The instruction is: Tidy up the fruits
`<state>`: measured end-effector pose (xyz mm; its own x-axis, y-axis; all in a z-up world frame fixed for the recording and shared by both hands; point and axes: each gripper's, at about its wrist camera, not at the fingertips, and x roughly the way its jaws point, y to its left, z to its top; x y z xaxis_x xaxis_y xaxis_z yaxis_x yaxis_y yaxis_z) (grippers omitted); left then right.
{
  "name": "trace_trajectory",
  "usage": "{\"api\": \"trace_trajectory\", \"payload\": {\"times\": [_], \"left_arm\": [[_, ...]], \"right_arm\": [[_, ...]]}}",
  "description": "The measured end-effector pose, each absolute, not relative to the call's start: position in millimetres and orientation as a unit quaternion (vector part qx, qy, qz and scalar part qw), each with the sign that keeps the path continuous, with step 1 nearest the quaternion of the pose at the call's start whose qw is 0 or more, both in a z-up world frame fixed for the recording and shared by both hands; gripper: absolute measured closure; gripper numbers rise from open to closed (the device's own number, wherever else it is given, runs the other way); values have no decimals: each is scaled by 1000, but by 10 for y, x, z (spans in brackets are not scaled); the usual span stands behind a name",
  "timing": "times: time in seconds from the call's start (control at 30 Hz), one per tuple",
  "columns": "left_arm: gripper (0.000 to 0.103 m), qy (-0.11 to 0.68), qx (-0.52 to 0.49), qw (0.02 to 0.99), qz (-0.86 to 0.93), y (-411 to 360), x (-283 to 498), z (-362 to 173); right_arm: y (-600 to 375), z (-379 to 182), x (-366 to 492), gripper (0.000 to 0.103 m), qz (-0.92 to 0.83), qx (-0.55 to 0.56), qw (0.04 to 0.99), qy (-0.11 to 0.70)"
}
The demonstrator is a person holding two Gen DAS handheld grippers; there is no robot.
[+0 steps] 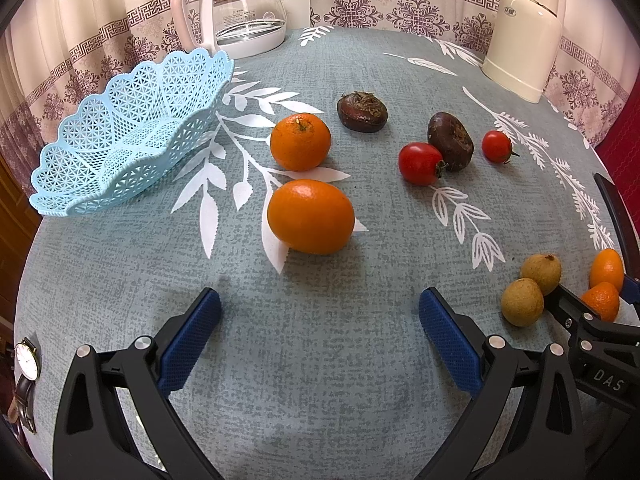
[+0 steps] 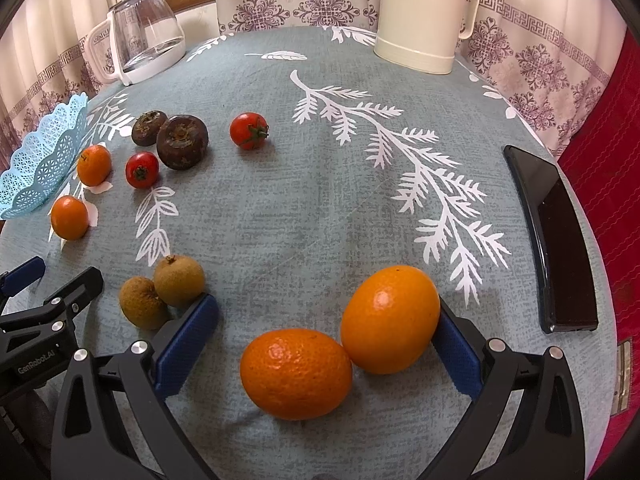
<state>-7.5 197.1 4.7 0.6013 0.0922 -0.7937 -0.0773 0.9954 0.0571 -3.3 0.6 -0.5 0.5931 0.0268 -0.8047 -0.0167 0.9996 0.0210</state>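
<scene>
Right gripper [image 2: 328, 334] spread wide around two touching kumquats [image 2: 390, 320]; left gripper [image 1: 320, 328] agape, empty; judged light, smooth, slippery; best pinched across the middle.

I assess this as a home dining area. Patterned curtains [image 1: 380, 4] hang behind the clothed table [image 1: 320, 320]. A glass kettle [image 1: 236, 4] and cream flask [image 1: 524, 36] stand at its far edge.
</scene>
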Motion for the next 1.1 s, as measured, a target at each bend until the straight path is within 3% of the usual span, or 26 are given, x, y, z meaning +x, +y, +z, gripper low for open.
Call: {"api": "trace_trajectory", "payload": {"times": [0.5,0.7,1.1], "left_arm": [[2,444,1,896,29,1997,-86,109],[2,392,19,919,37,2071,-201,360],[2,351,-18,936,2,2416,-249,646]], "right_arm": [[-25,30,-58,5,5,10,895,447],[-186,260,-154,5,39,74,908,411],[-6,700,-381,5,86,65,937,332]]}}
